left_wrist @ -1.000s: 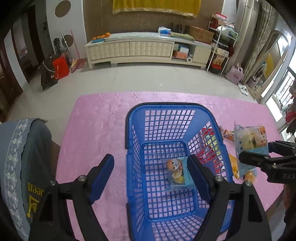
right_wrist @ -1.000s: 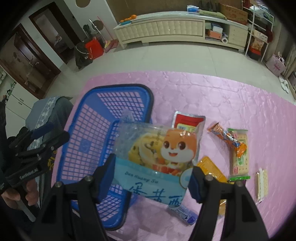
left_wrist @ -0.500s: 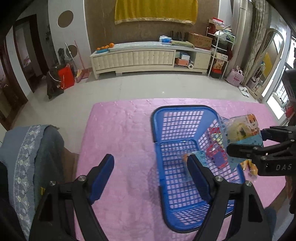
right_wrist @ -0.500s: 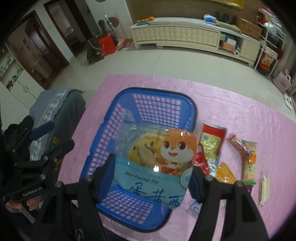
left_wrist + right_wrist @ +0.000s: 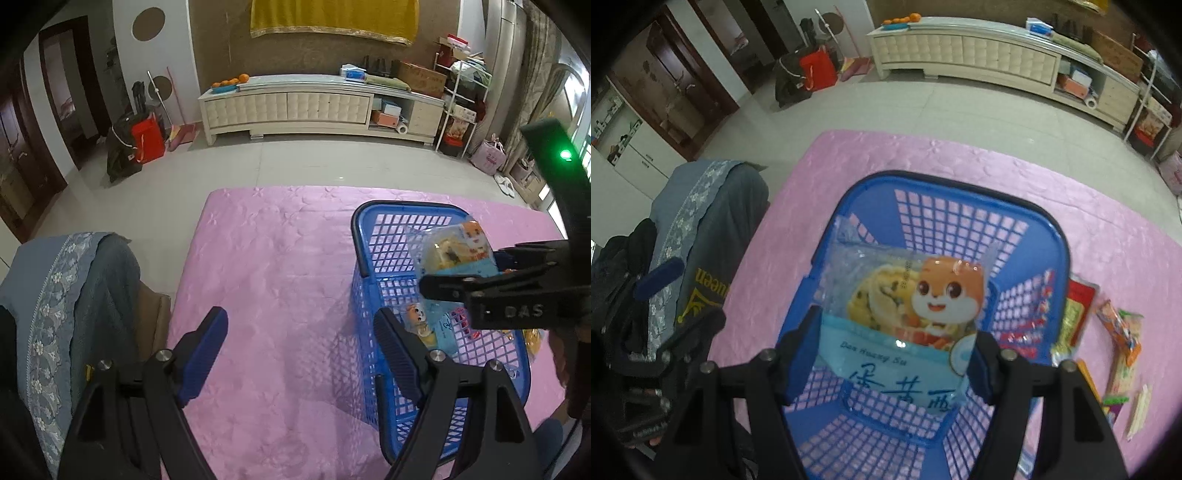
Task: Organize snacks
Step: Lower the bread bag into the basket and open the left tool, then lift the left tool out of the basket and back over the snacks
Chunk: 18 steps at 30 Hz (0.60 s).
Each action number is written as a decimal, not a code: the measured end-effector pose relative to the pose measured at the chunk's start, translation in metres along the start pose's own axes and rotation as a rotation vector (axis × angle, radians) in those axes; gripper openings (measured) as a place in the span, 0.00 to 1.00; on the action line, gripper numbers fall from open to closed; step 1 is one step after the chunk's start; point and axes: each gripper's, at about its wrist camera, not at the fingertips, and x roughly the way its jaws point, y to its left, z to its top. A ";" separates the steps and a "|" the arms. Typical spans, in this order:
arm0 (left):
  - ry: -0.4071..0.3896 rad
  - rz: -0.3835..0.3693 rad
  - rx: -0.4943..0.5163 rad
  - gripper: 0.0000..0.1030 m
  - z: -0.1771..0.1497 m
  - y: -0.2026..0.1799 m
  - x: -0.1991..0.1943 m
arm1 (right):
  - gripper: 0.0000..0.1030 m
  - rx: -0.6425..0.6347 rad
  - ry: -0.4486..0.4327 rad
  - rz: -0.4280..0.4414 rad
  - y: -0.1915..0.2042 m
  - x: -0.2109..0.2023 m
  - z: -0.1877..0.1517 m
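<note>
My right gripper (image 5: pixel 897 334) is shut on a light blue pastry bag (image 5: pixel 908 306) with a cartoon squirrel, holding it by its lower edges. The bag hangs above the open blue mesh basket (image 5: pixel 953 181). The left wrist view shows the same bag (image 5: pixel 454 251) over the basket (image 5: pixel 406 206), and a second bag of this kind (image 5: pixel 417 321) lying on the basket floor. My left gripper (image 5: pixel 301 332) is open and holds nothing. It hovers over the pink tablecloth (image 5: pixel 277 258), just left of the basket.
Loose snacks lie on the cloth to the right of the basket: a red packet (image 5: pixel 1078 314), an orange stick (image 5: pixel 1119 328), a green-edged cracker pack (image 5: pixel 1123 369). A chair draped in grey-blue cloth (image 5: pixel 55 295) stands at the table's left edge.
My right gripper has carried the bag leftward from beside the basket to above it. My left gripper has drawn away to the left, out of the basket and over bare cloth.
</note>
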 end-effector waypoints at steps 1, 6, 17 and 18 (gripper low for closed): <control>0.001 0.000 -0.009 0.77 0.000 0.001 0.002 | 0.73 -0.005 0.002 -0.013 0.000 0.005 0.002; -0.006 0.013 -0.022 0.77 -0.002 0.001 -0.001 | 0.92 -0.032 -0.047 -0.044 -0.005 0.011 0.002; -0.054 -0.038 -0.027 0.77 -0.004 -0.014 -0.024 | 0.99 0.032 -0.137 -0.060 -0.030 -0.042 -0.015; -0.057 -0.041 -0.027 0.77 -0.004 -0.013 -0.025 | 0.99 0.034 -0.142 -0.064 -0.031 -0.047 -0.018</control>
